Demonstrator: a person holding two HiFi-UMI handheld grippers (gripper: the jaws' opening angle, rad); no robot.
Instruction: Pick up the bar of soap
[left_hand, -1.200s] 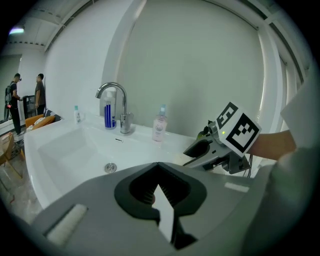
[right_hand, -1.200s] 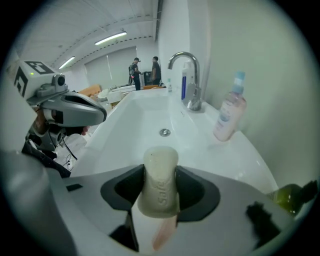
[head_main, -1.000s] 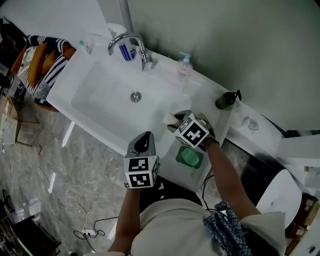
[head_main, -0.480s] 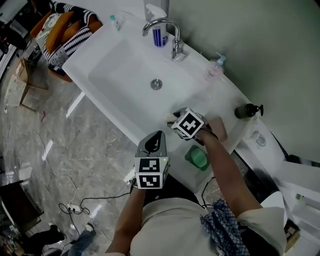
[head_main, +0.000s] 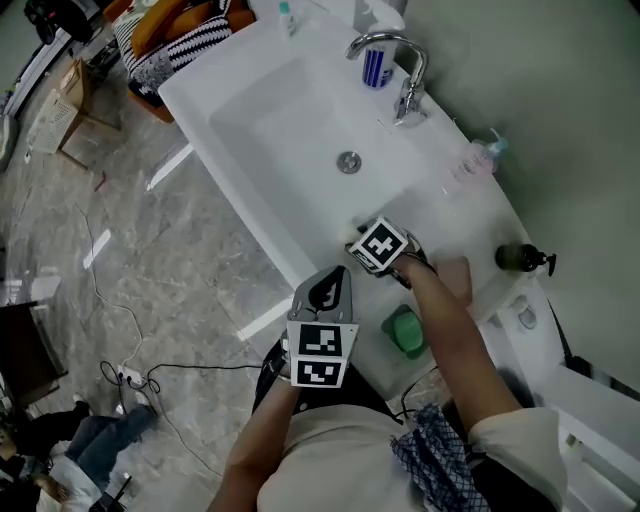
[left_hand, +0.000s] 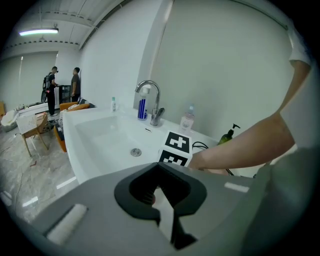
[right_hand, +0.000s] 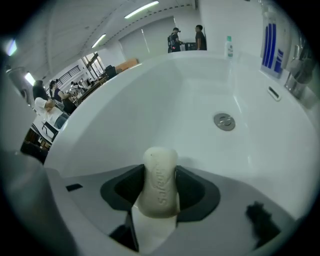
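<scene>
1. Both jaws of the right gripper (right_hand: 160, 187) are clamped on the bar of soap (right_hand: 159, 172). It stands on end between them, its rounded top rising past their tips.
2. Just beyond those jaws lies the white sink basin (right_hand: 150, 95), with the drain (right_hand: 224, 121) farther ahead and to their right.
3. Past the drain, at the far right edge, stands a blue-striped container (right_hand: 269, 45).
4. The left gripper (left_hand: 159, 181) has its jaws closed together with nothing between them.
5. Ahead of the left jaws come the right gripper and the person's forearm (left_hand: 240, 150).
6. Farther off are the faucet (left_hand: 150, 95), a clear pump bottle (left_hand: 187, 120) and a dark pump bottle (left_hand: 227, 136) on the bench (head_main: 455, 212).
7. Behind the right jaws, beside the forearm, a green dish (head_main: 405, 332) sits on the bench.
</scene>
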